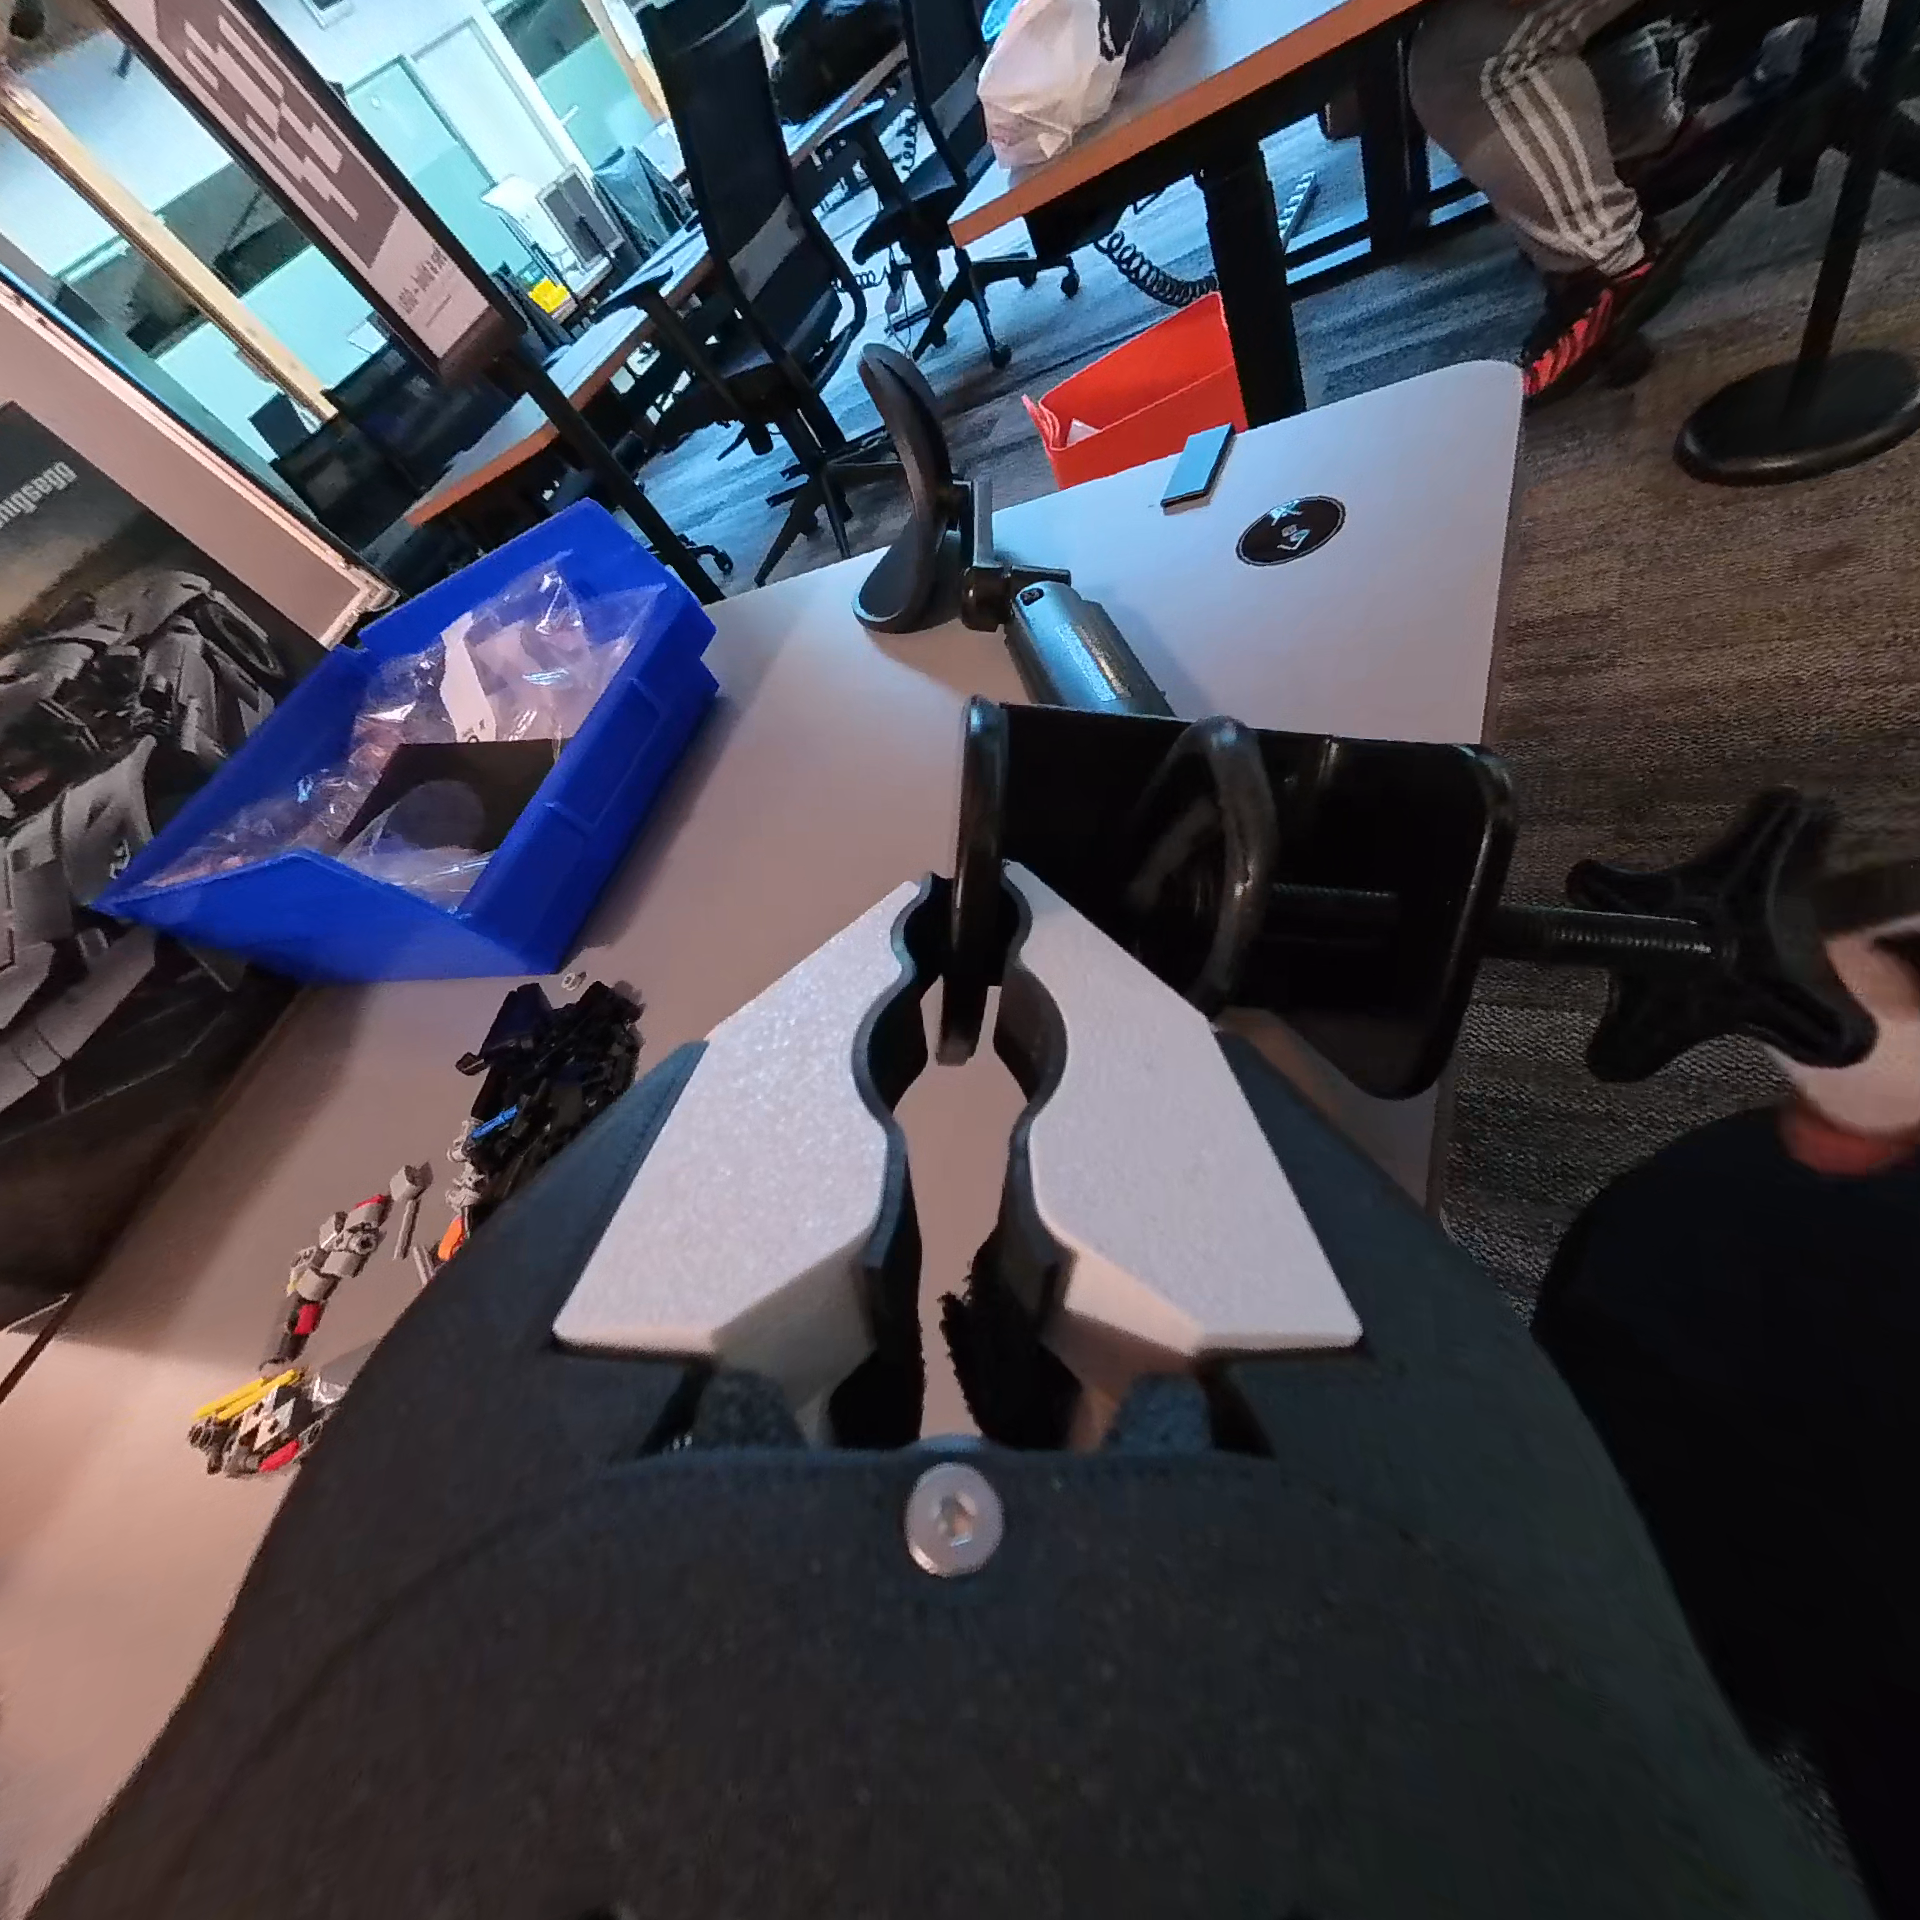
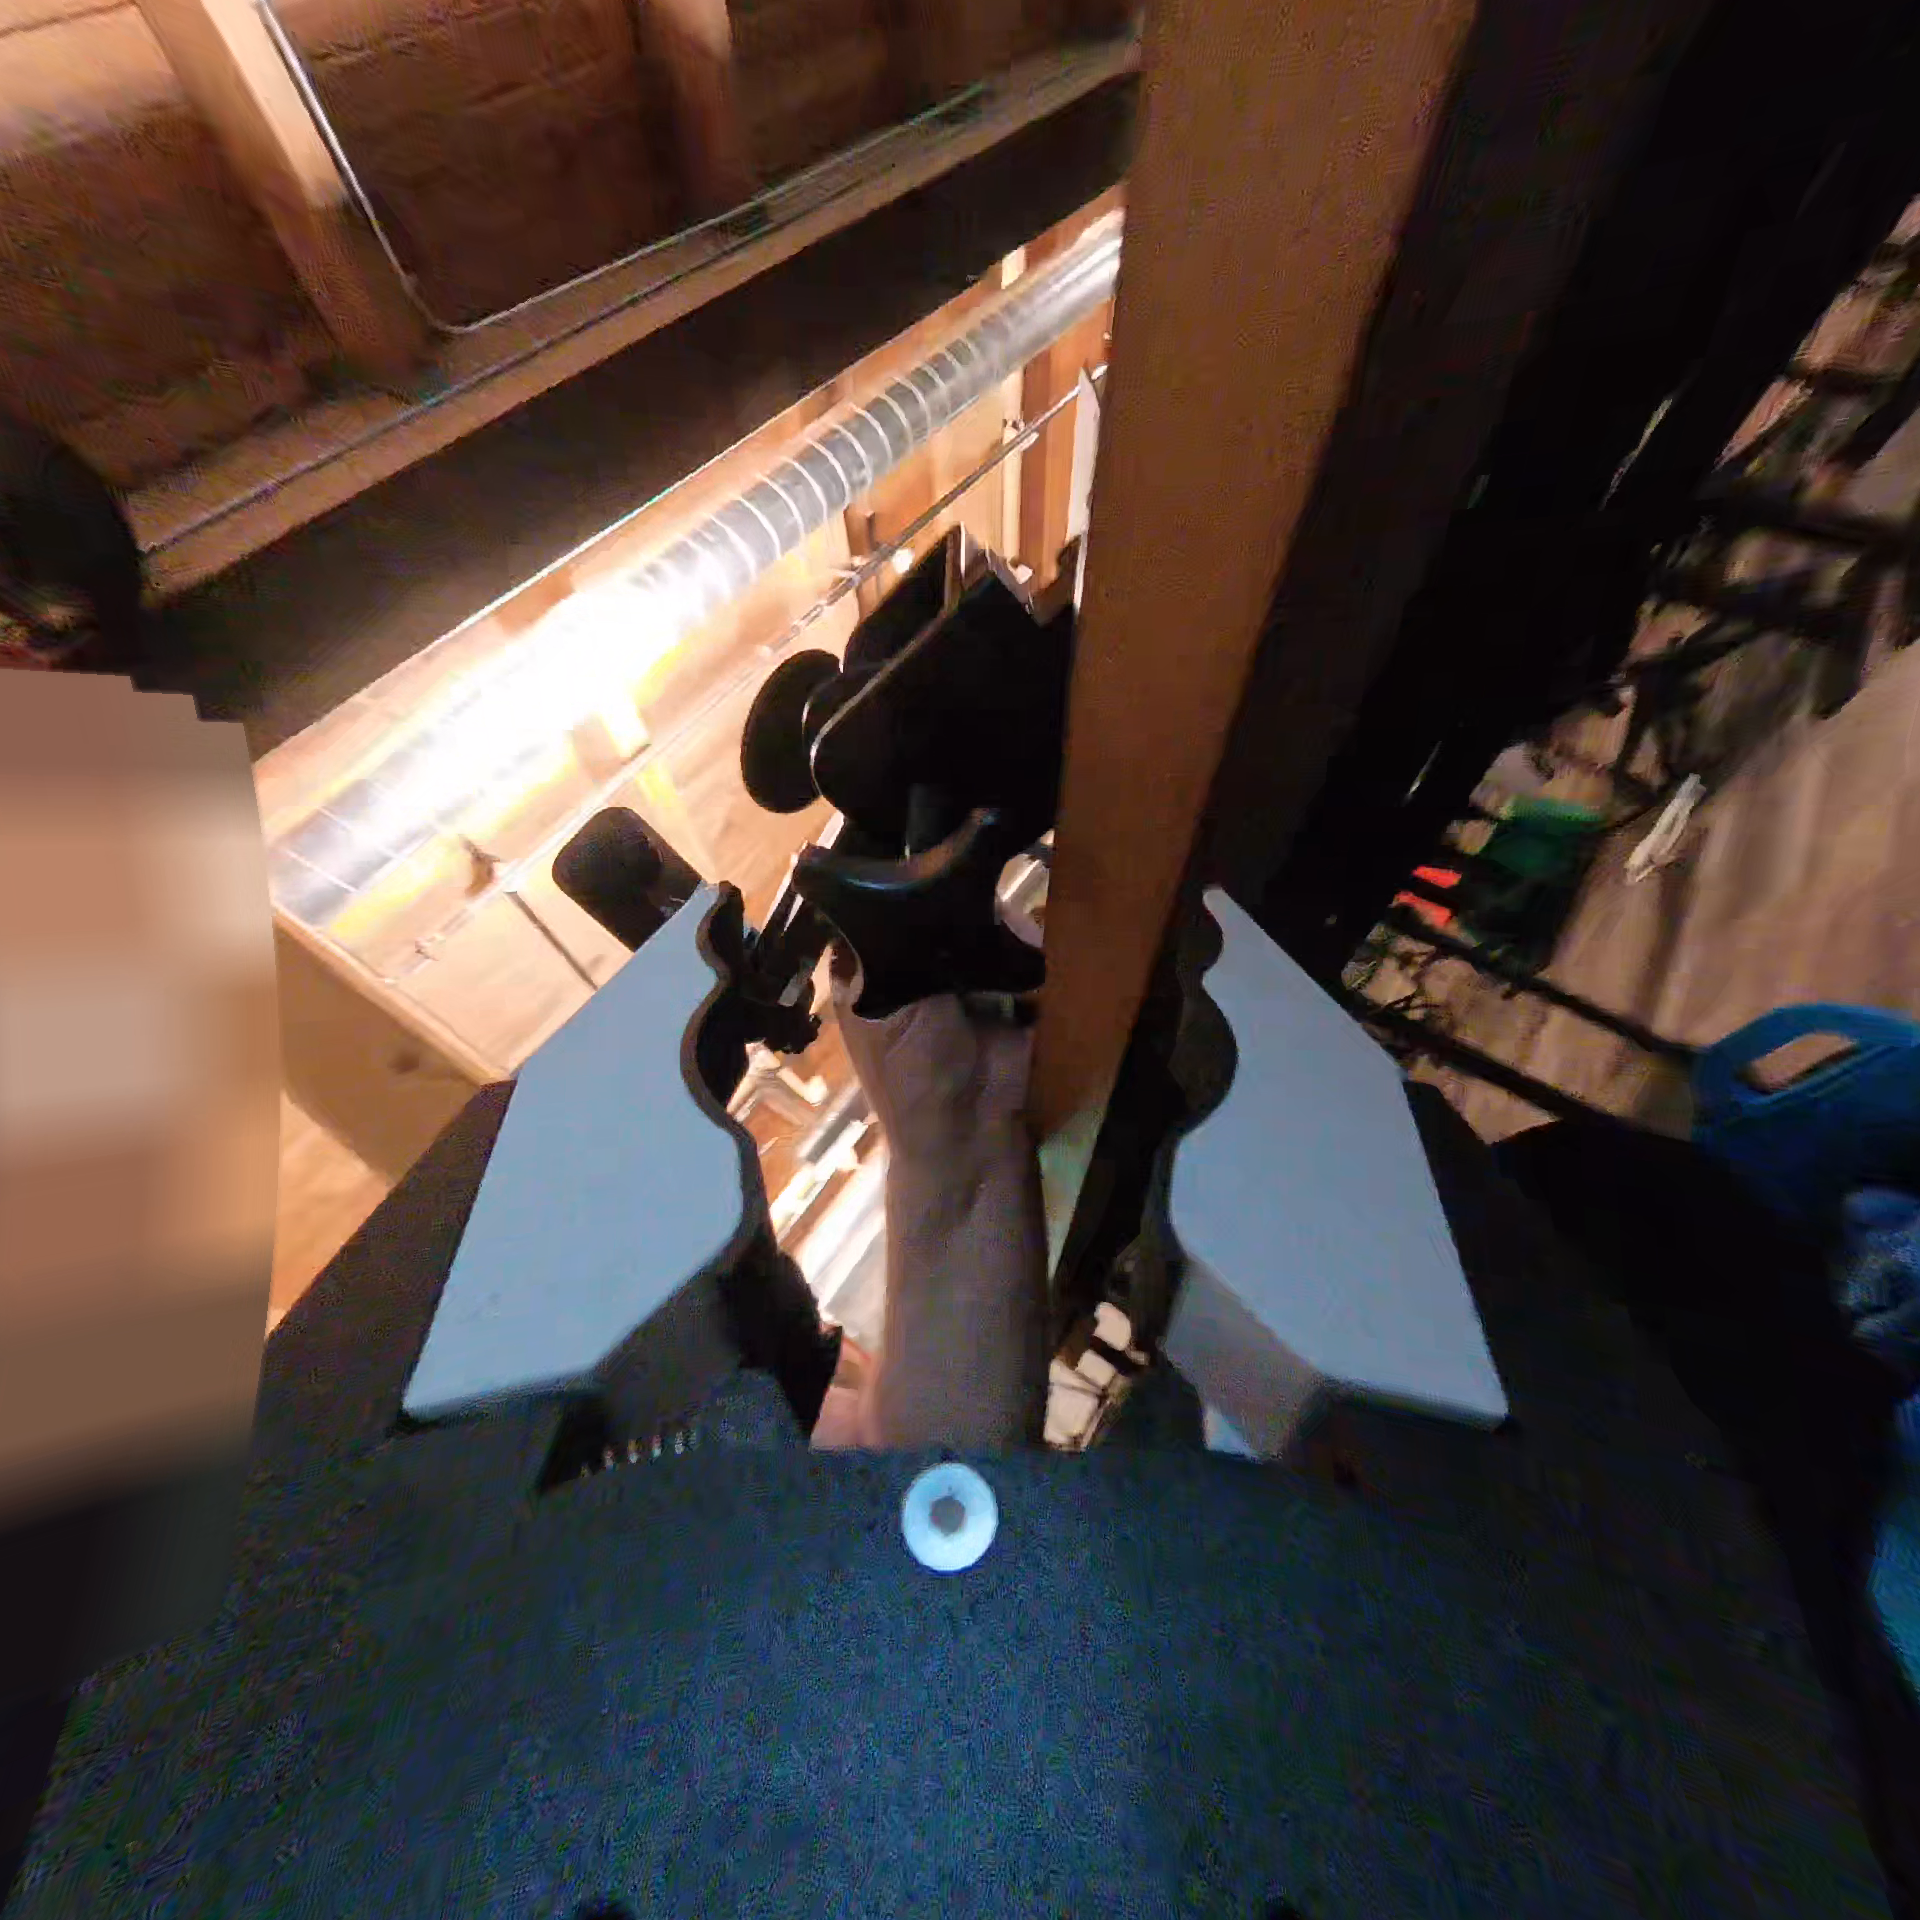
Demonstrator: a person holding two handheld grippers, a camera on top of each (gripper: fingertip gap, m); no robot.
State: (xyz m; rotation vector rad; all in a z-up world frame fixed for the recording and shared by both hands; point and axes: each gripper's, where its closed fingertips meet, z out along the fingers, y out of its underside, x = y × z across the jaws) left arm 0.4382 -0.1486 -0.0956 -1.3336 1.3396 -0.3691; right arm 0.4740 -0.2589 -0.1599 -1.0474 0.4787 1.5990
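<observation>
A black screw clamp (image 1: 1351, 831) sits on the right edge of the grey table (image 1: 831, 727). My left gripper (image 1: 961, 925) is shut on the clamp's upright black top plate (image 1: 982, 769). The clamp's threaded screw ends in a black star knob (image 1: 1725, 935), where a person's hand (image 1: 1881, 997) rests. The right wrist view looks up from under the table. My right gripper (image 2: 966, 914) is open, its fingers on either side of the brown table edge (image 2: 1226, 520). A hand (image 2: 956, 1195) between the fingers touches the star knob (image 2: 935, 935).
A blue bin (image 1: 416, 779) with clear plastic bags stands at the left. Small toy brick pieces (image 1: 551, 1049) lie near the front left. A grey pole (image 1: 1081, 655), a round black sticker (image 1: 1288, 530) and a red bin (image 1: 1143, 405) lie beyond. A person's legs (image 1: 1538, 135) show far right.
</observation>
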